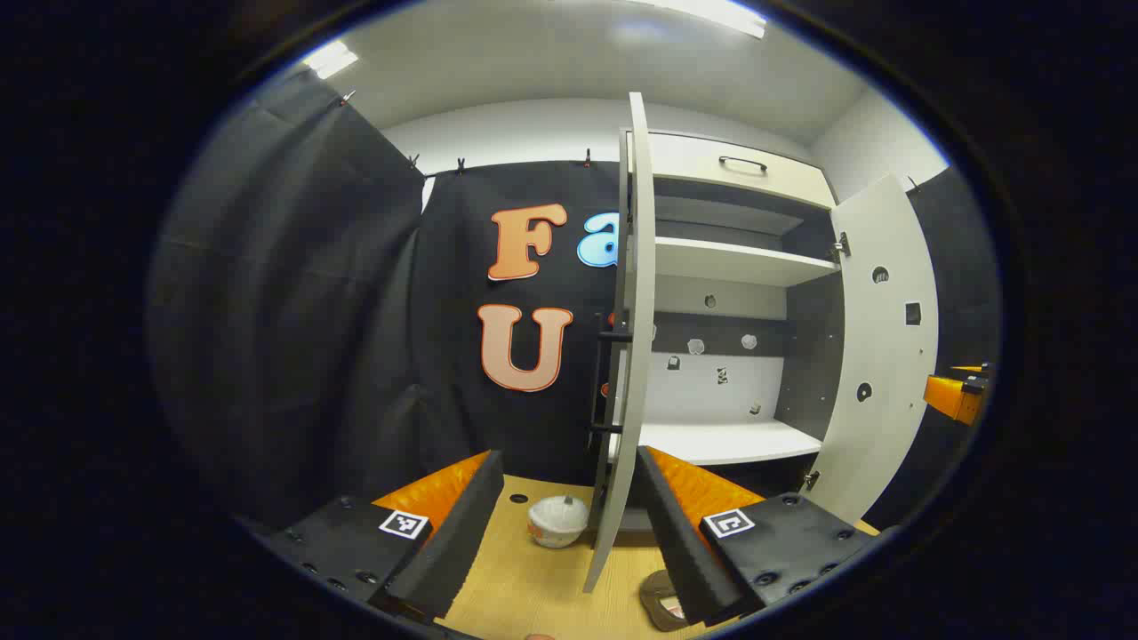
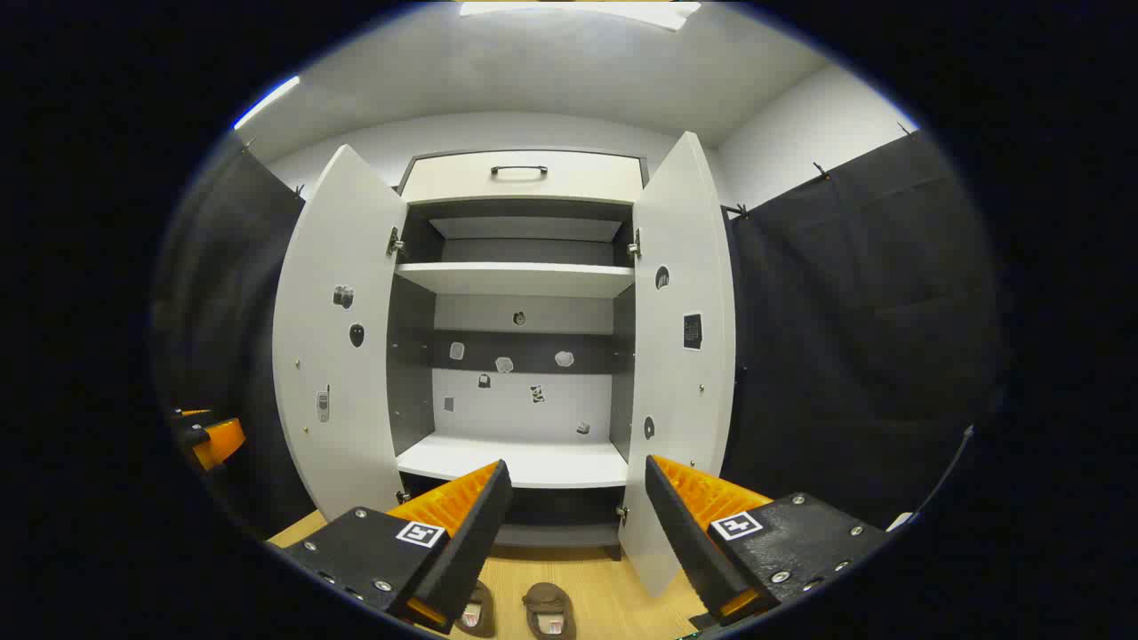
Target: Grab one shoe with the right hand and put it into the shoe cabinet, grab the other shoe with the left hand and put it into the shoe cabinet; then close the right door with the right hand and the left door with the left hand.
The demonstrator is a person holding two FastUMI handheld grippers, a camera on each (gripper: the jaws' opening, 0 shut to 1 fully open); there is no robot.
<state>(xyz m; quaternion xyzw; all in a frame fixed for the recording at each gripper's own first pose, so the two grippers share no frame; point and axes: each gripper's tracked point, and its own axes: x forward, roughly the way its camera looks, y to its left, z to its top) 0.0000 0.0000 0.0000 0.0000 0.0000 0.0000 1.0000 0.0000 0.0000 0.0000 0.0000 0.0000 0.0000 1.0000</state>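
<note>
Two brown shoes (image 2: 549, 610) sit side by side on the wooden floor (image 2: 613, 596) just in front of my shoe cabinet (image 2: 520, 293), whose left door (image 2: 333, 338) and right door (image 2: 680, 356) both stand wide open. My right gripper (image 2: 573, 533) hangs released above the pair, holding nothing. My left gripper (image 1: 569, 524) is likewise spread and empty, facing the left door's edge with a white bowl (image 1: 557, 520) on the floor beyond.
</note>
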